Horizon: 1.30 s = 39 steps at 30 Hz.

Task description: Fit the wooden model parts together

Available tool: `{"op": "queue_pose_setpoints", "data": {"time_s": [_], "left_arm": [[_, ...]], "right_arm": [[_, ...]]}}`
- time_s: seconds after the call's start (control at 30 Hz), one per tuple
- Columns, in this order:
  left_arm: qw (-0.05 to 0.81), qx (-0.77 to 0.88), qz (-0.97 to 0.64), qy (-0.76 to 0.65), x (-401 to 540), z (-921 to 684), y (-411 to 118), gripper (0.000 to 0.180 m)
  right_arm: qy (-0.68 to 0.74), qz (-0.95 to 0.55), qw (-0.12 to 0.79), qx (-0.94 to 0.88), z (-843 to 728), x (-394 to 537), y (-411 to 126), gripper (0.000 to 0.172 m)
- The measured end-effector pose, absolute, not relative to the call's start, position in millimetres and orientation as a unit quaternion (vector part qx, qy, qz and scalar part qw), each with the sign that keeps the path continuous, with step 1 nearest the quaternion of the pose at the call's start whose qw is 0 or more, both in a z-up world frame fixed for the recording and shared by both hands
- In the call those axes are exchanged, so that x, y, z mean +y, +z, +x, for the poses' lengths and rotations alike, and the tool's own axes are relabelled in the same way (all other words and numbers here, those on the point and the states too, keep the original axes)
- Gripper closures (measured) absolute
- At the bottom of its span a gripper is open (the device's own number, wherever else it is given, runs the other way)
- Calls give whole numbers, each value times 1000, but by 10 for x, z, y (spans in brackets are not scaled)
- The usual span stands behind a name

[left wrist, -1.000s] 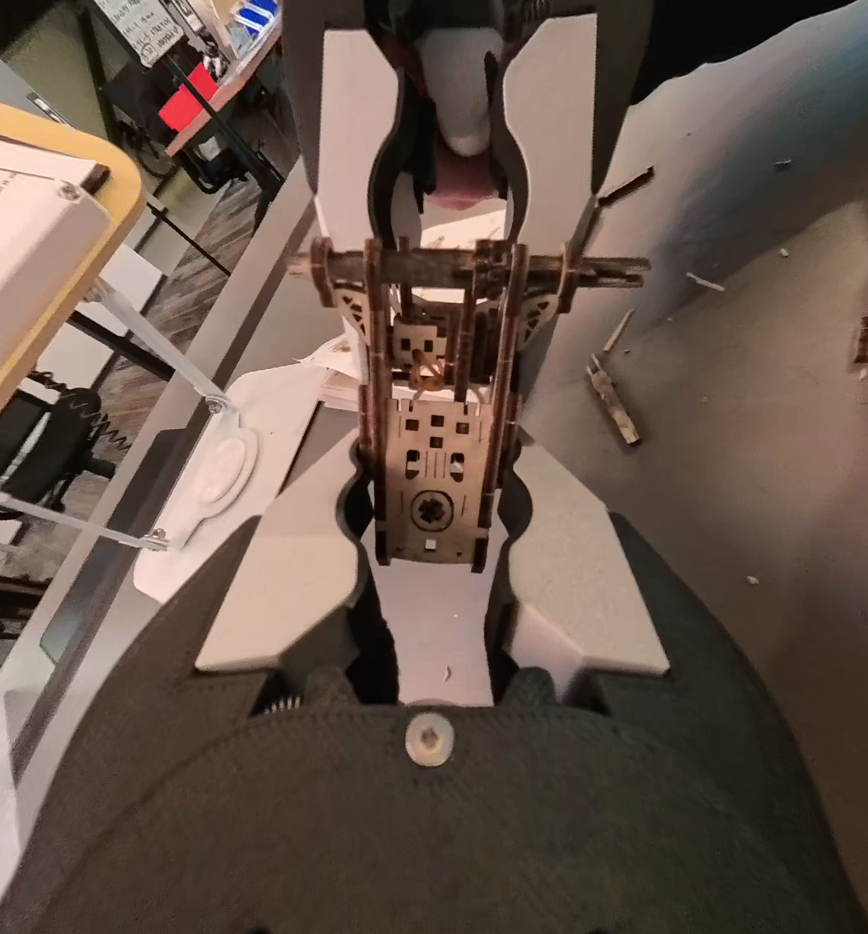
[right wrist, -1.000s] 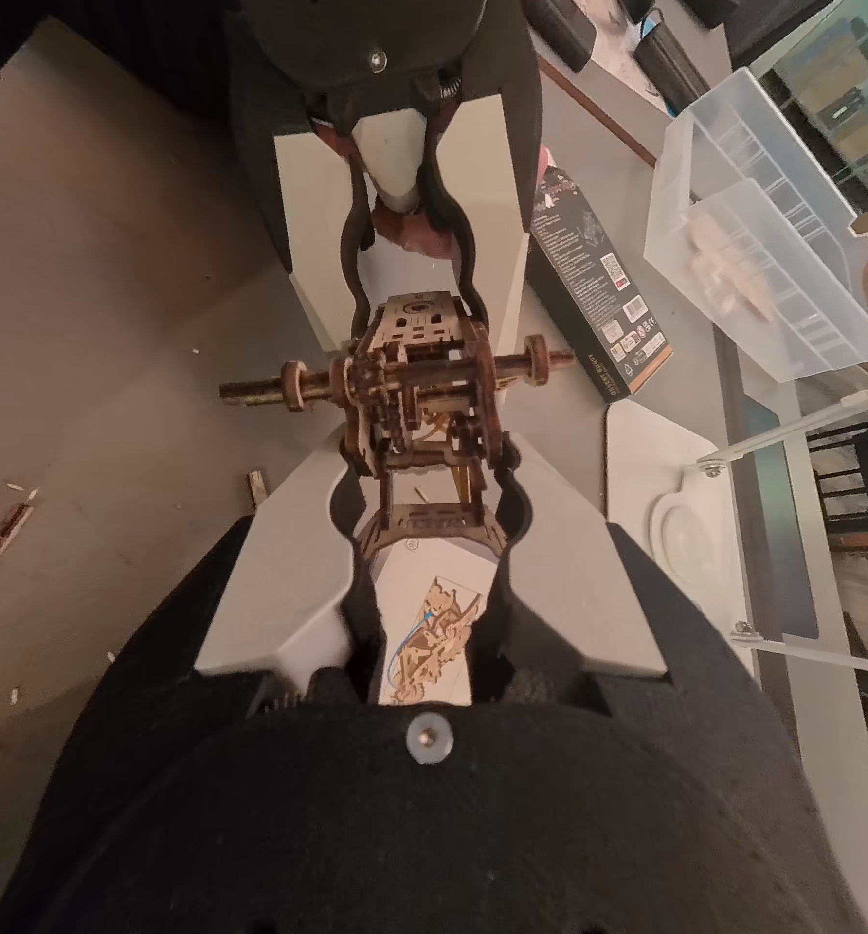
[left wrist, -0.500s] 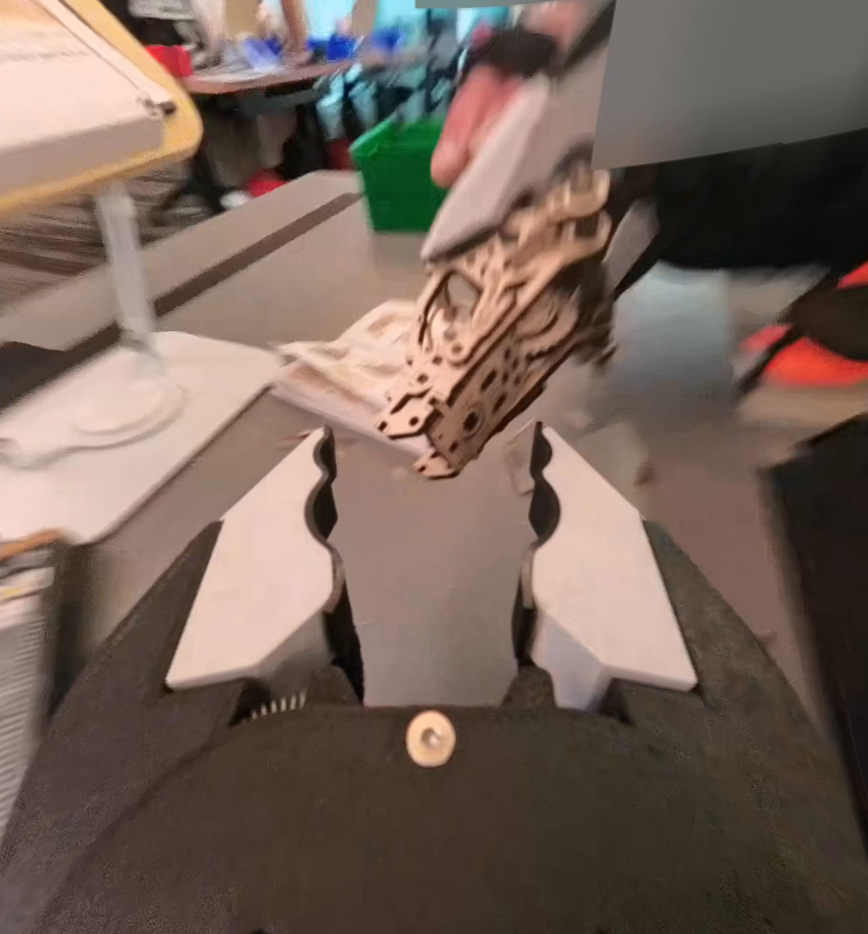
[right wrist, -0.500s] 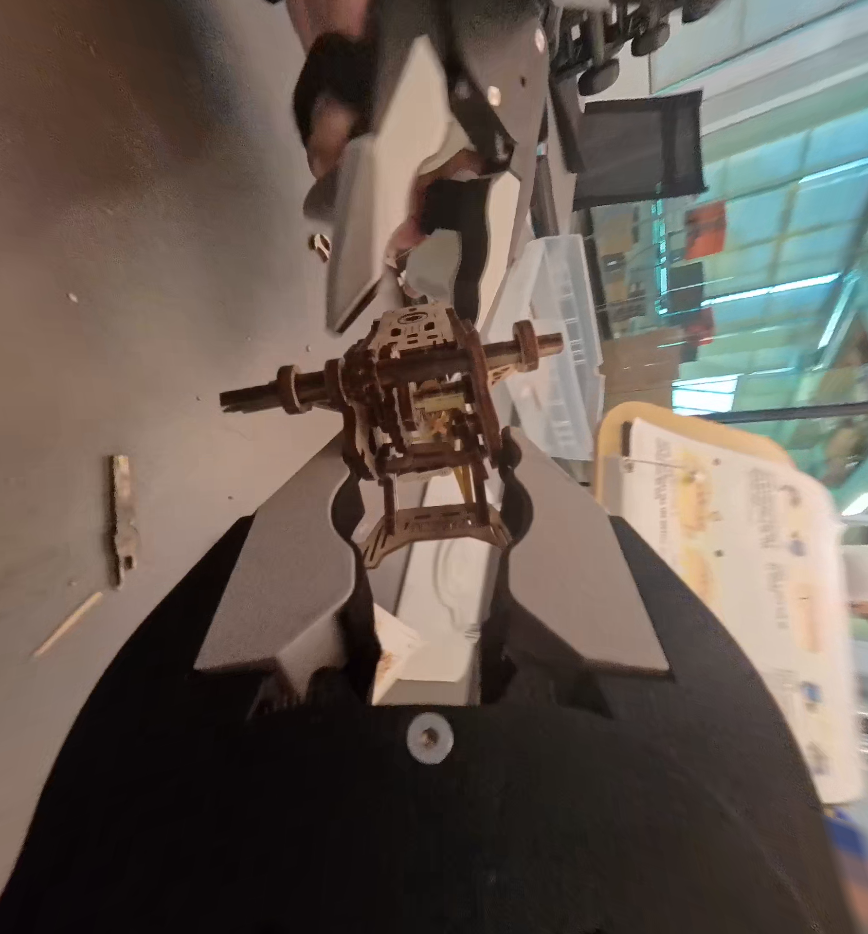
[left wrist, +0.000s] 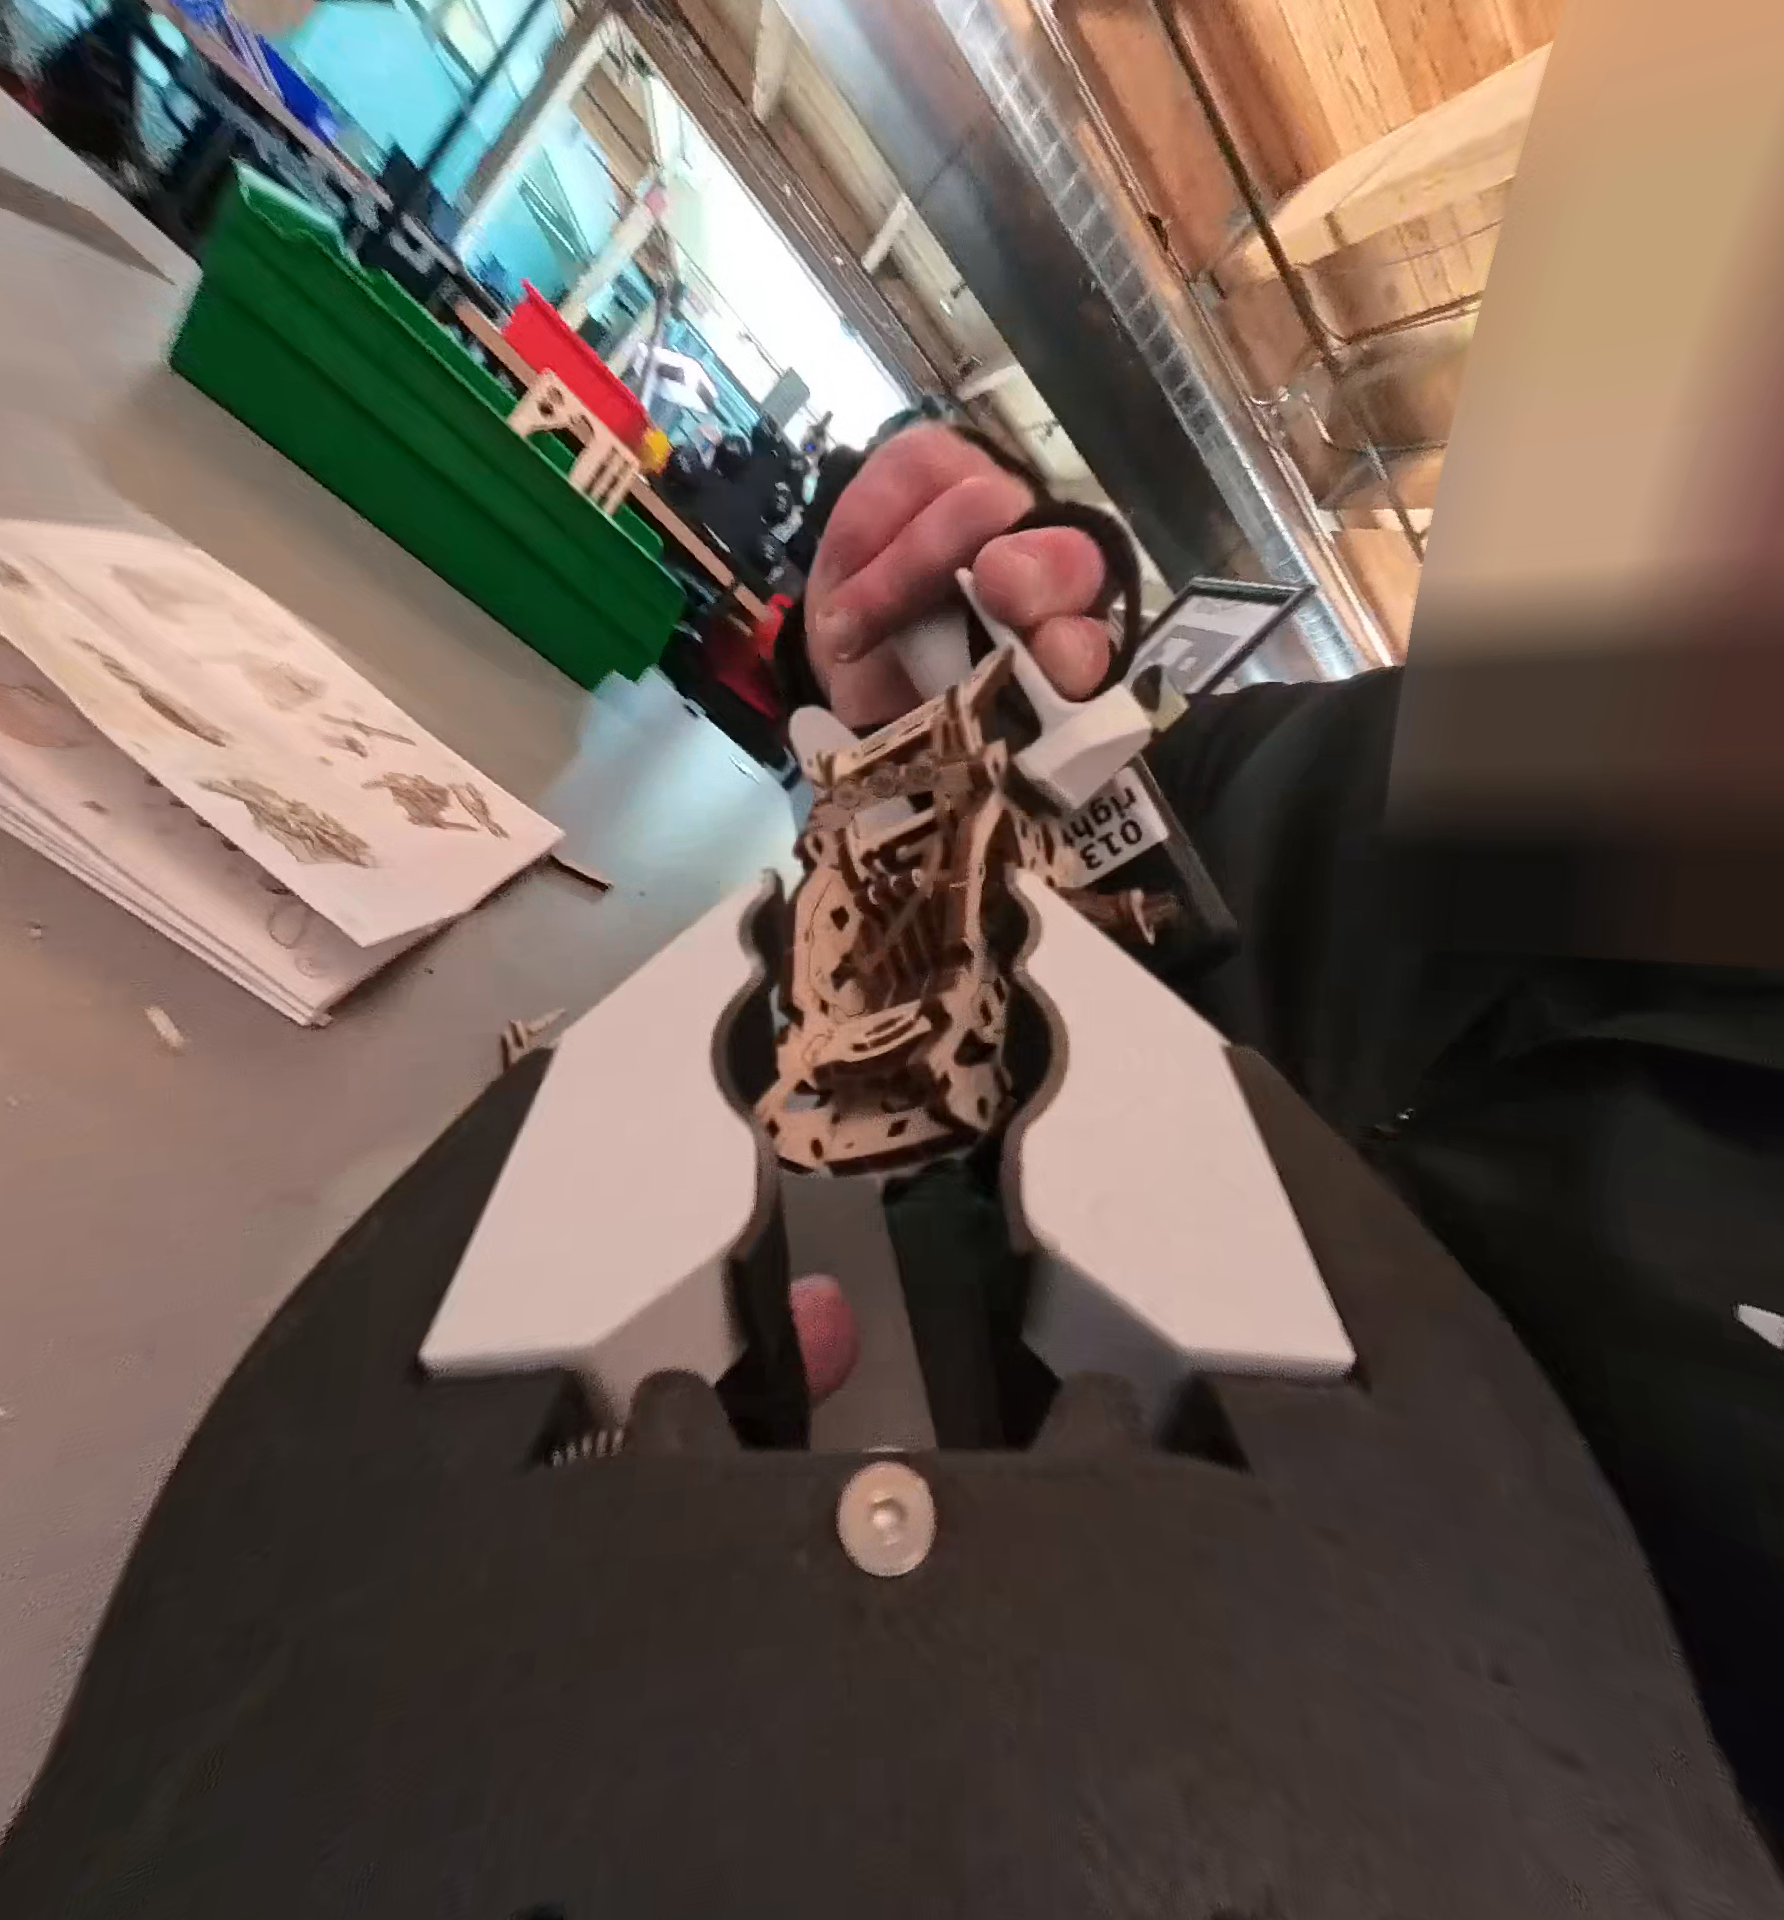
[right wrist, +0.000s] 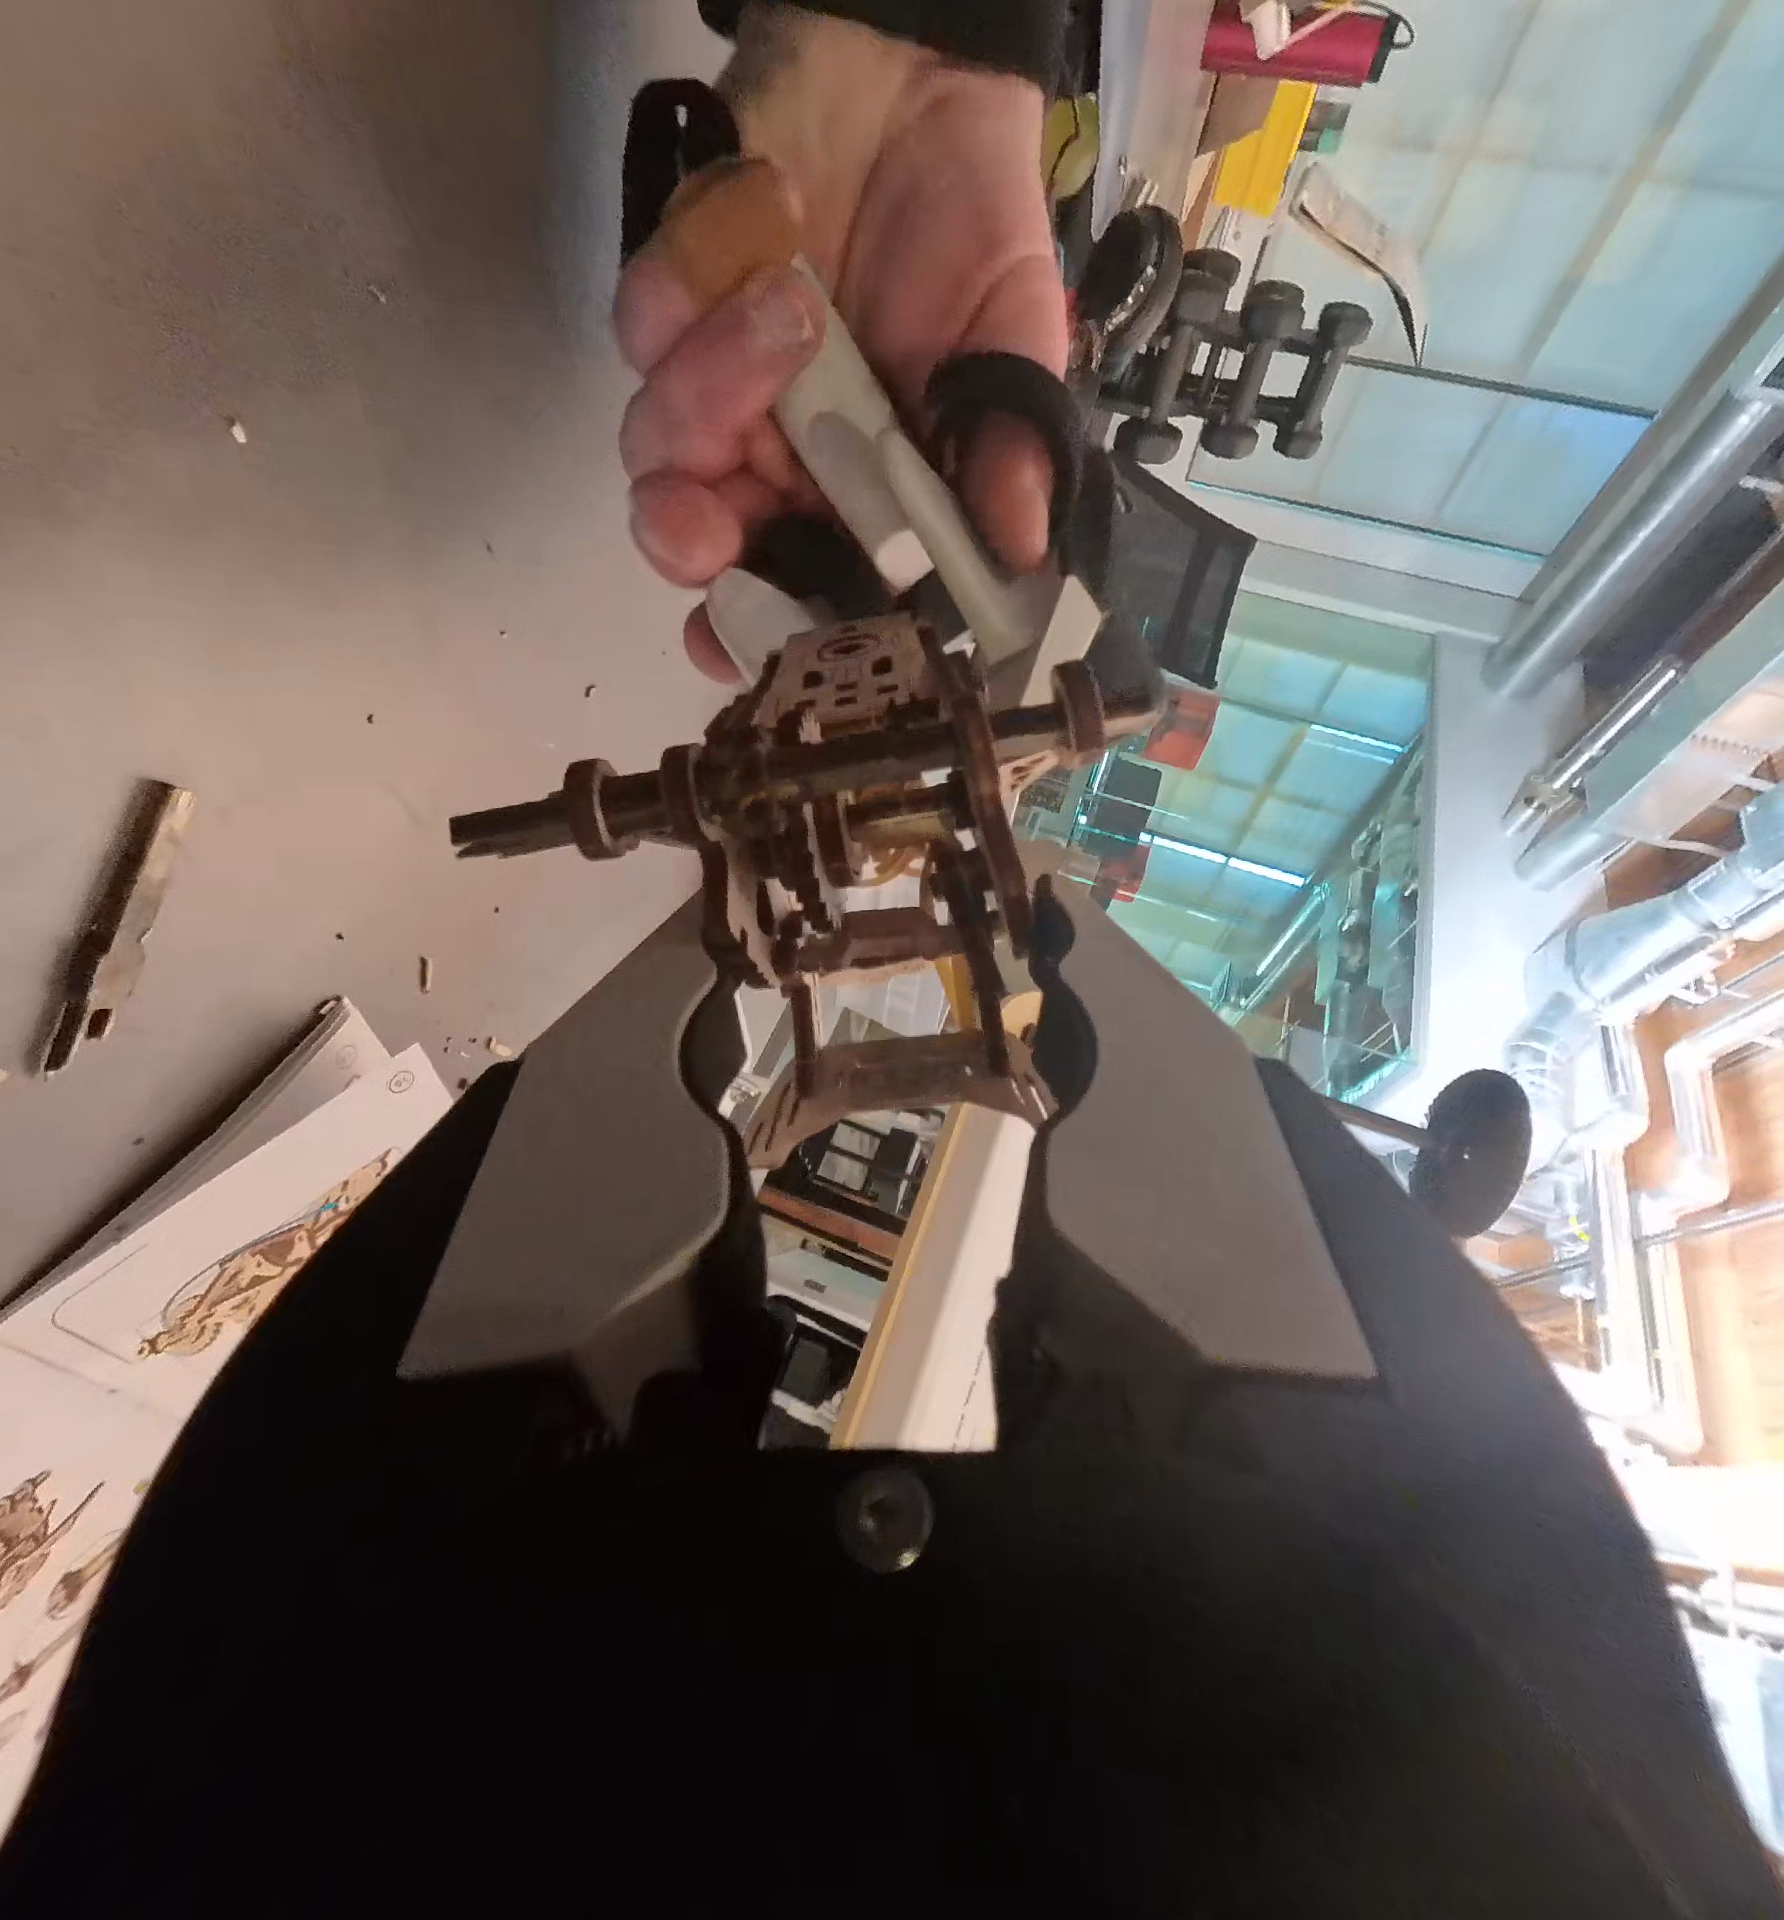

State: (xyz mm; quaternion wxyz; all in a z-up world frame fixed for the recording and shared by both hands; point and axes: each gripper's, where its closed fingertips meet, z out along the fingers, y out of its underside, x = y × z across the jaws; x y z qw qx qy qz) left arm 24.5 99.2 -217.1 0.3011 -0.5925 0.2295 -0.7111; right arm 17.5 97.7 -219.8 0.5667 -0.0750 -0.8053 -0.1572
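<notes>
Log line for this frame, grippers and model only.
right gripper: shut on wooden model | left gripper: model between fingers, contact unclear | model: off table

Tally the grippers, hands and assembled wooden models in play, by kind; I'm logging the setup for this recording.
Grippers: 2, left gripper and right gripper
Hands: 2, left hand and right hand
Wooden model: 1
Total: 5

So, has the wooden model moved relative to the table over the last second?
Yes. The wooden model, earlier backed wholly by the grey table, now has the room behind its right side: it was lifted and tilted away from the tabletop.
</notes>
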Motion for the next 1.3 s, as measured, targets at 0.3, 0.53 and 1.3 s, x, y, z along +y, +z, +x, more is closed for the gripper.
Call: {"op": "queue_pose_setpoints", "data": {"time_s": [0.3,0.53,1.3], "left_arm": [[417,238,-629,-611,1173,164,-2291,177],[534,325,-642,-444,1160,102,-2365,179],[525,478,-692,-134,980,-38,-2957,137]], "right_arm": [[-141,-133,551,-812,294,1082,-2374,111],[-135,-226,529,-807,601,1319,-2530,92],[299,-518,344,-724,113,1120,-3063,92]]}}
